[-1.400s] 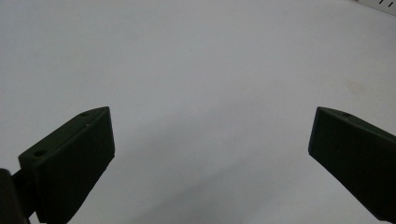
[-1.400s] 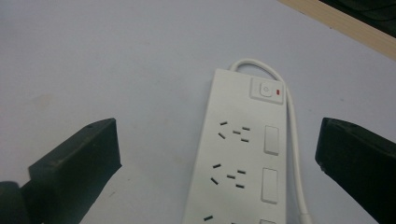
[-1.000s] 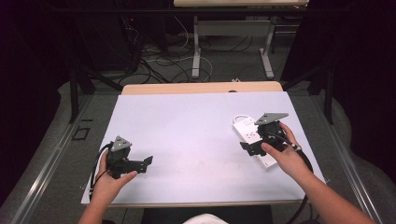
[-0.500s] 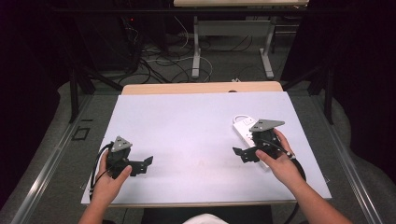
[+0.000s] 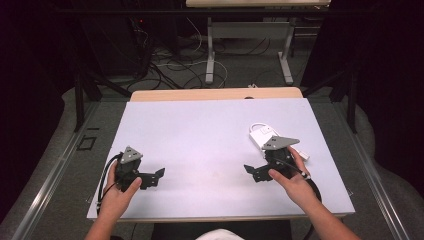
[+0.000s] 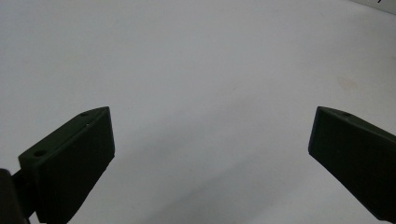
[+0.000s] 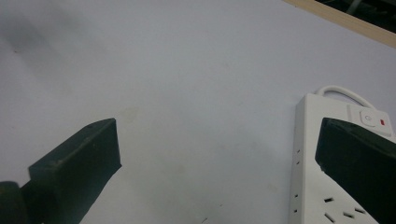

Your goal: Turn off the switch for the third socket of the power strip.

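Since the earlier frames the right gripper (image 5: 256, 173) has come away from the white power strip (image 5: 265, 136) and moved toward the lower middle of the high view, so more of the strip is now uncovered. The left gripper (image 5: 158, 176) has stayed at the lower left of the frame.

The right gripper's jaws stand wide apart and hold nothing; in the right gripper view the strip (image 7: 327, 186) lies at the lower right, partly behind the right jaw, with its switch near the top end. The left gripper's jaws are also wide apart and empty above the bare white table (image 5: 200, 135). In the high view the power strip rests on the table at the right of centre, just behind the right gripper's grey plate.
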